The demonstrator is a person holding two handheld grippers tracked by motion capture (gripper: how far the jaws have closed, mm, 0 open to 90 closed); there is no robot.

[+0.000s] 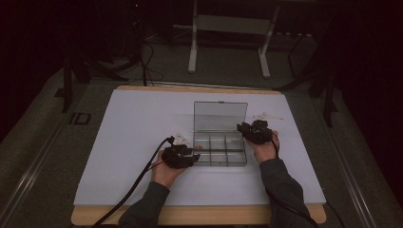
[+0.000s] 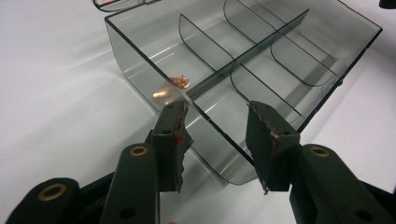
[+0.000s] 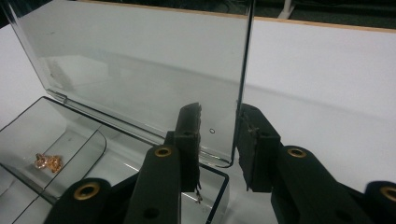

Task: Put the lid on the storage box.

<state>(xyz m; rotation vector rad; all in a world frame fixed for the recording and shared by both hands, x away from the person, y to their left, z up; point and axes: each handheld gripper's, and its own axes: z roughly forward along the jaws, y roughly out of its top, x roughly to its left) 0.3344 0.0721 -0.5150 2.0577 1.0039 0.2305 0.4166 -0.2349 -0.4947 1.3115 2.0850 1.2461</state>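
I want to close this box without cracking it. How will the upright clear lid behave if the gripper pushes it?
The lid looks thin, stiff and glossy, so probably slippery and brittle. The right gripper straddles its edge. Hinged to the box, it should swing, not bend; the nearly empty box may slide.

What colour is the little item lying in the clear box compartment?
Coppery gold item, best seen in the left gripper view.

Upright lid (image 1: 220,116) blocks box (image 1: 219,148) rear, seemingly.
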